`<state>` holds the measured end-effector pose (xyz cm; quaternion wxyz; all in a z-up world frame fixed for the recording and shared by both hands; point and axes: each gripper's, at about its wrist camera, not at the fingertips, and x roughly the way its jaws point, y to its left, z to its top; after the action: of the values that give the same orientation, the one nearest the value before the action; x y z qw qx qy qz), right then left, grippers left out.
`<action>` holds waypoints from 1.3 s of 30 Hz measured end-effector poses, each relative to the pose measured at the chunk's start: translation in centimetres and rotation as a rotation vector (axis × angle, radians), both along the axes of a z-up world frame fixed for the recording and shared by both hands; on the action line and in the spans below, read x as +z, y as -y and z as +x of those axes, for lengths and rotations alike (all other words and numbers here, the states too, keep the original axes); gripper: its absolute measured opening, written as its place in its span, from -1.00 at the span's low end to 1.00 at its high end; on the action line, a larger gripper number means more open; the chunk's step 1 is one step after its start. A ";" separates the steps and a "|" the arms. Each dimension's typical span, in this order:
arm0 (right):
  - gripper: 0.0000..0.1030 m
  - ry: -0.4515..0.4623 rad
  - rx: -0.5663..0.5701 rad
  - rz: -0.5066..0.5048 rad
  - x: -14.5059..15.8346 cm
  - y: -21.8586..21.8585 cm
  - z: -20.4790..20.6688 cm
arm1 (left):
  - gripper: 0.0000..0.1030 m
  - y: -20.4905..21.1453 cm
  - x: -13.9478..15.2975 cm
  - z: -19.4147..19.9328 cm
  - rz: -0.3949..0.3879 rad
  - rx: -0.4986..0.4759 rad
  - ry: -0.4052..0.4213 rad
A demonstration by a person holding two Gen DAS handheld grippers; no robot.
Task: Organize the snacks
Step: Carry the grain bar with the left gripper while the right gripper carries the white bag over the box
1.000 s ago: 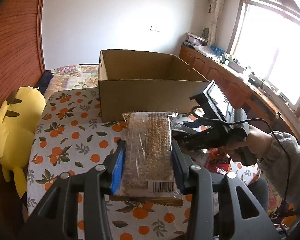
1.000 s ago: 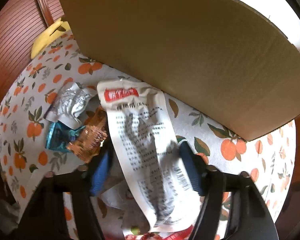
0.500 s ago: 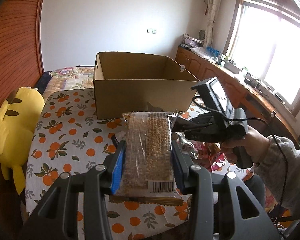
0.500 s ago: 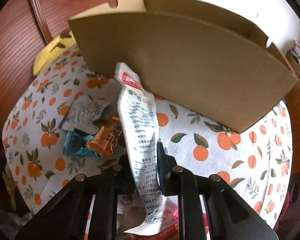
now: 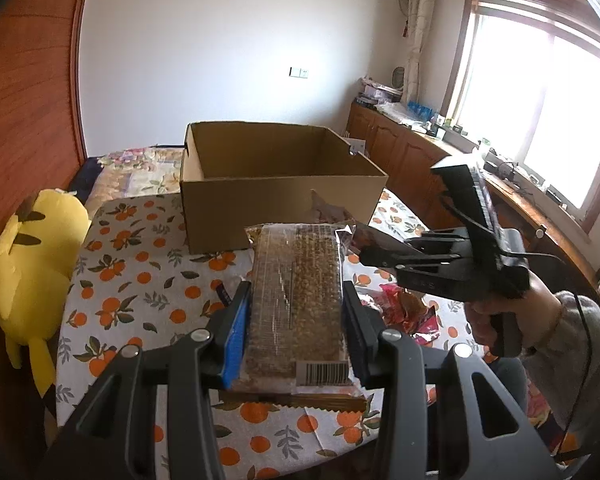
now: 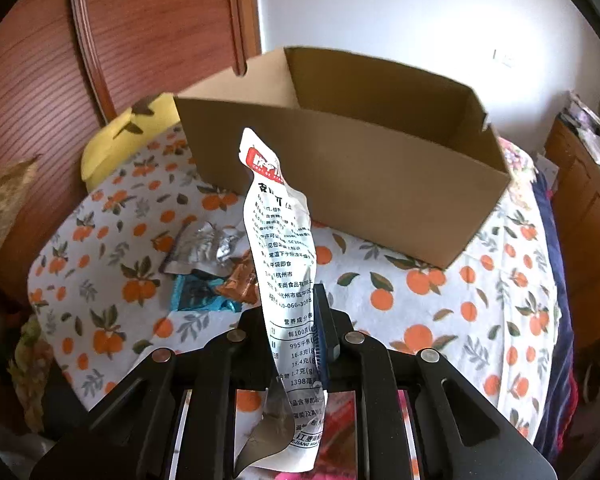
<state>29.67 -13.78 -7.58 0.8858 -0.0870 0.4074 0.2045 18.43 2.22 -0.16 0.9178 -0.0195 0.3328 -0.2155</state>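
Carrying two snacks toward the box (image 5: 280,184)

Left gripper (image 5: 296,320) is clamping the bar (image 5: 296,292), right gripper (image 6: 296,328) pinching the pouch (image 6: 284,264); both should be clearing the rim before letting go.

- A yellow plush toy (image 5: 32,256) with dark ear tips slumps at the left edge of the frame, against the table's side.
- An orange-print tablecloth (image 5: 140,292) covers the table across the lower middle.
- Reddish wood panelling (image 5: 24,92) fills the upper left.
- A white wall (image 5: 220,48) with a small switch plate (image 5: 299,72) spans the centre top.
- A bright window (image 5: 560,100) sits at the upper right, above a wooden cabinet (image 5: 404,152) with cluttered top.
- A floral bedspread (image 5: 140,168) lies behind the table, centre left.
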 end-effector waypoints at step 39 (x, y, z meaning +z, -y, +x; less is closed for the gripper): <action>-0.73 0.243 -0.085 0.173 11.6 4.9 -5.3 | -0.21 3.2 7.4 5.0 0.022 -0.019 0.192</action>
<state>24.40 -18.64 4.06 0.9406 -0.0174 0.2814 0.1892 23.47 -0.94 7.29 0.9436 0.0147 0.2459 -0.2214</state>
